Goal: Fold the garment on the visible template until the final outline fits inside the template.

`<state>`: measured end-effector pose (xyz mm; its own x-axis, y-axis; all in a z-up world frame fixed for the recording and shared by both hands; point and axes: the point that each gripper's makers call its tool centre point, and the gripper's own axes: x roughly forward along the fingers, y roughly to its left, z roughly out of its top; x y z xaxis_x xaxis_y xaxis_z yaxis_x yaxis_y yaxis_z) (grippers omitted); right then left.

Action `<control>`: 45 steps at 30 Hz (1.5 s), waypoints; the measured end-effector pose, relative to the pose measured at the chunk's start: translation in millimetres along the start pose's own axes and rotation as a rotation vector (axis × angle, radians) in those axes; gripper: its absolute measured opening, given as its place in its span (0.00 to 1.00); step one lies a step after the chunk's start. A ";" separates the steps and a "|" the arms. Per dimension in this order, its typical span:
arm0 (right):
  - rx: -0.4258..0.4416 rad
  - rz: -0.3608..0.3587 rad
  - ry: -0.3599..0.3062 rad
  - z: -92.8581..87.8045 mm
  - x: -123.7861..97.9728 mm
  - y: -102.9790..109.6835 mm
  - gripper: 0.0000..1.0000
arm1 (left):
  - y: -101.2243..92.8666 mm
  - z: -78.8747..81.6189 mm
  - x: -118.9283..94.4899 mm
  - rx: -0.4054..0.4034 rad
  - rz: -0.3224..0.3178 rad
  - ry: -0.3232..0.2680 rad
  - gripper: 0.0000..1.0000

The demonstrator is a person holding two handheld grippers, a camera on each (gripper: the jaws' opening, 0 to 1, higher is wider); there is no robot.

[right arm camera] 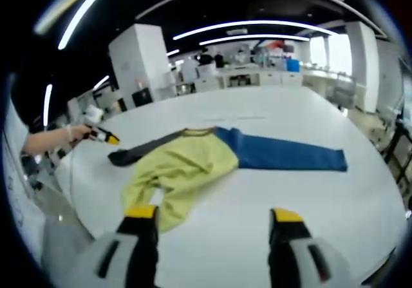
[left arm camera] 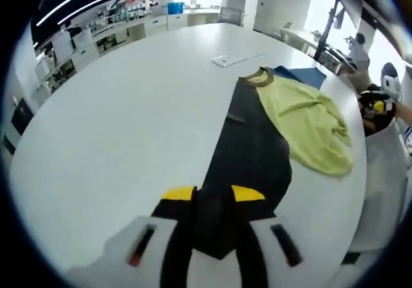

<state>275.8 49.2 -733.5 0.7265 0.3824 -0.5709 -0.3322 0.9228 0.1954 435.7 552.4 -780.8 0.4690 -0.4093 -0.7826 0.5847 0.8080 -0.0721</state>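
A yellow-green garment [right arm camera: 183, 165] with an olive collar [right arm camera: 199, 132] lies spread on the white round table [right arm camera: 270, 191]. A black cloth strip [left arm camera: 248, 140] runs from the collar on one side and a flat blue strip [right arm camera: 283, 154] on the other. My left gripper [left arm camera: 213, 194] is shut on the near end of the black strip, which bunches between its yellow-tipped jaws. In the right gripper view it appears as the left gripper [right arm camera: 102, 135], held in a hand at the strip's end. My right gripper [right arm camera: 214, 214] hangs open above the table, its left jaw over the garment's hem.
A white sheet [left arm camera: 228, 60] lies on the table beyond the collar. A person in white [left arm camera: 386, 153] stands at the table's right edge. Benches, shelves and a blue crate [left arm camera: 175, 8] line the far wall. The table edge [right arm camera: 71, 191] is close at the left.
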 end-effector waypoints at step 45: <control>0.006 -0.016 0.015 -3.2 -9.1 -8.9 0.71 | 67.5 -48.6 31.3 -0.111 0.088 0.105 0.15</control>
<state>270.3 37.4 -732.5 0.7223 0.3671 -0.5861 -0.3174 0.9289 0.1907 457.7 614.7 -840.3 0.4406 -0.2929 -0.8486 0.4649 0.8831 -0.0634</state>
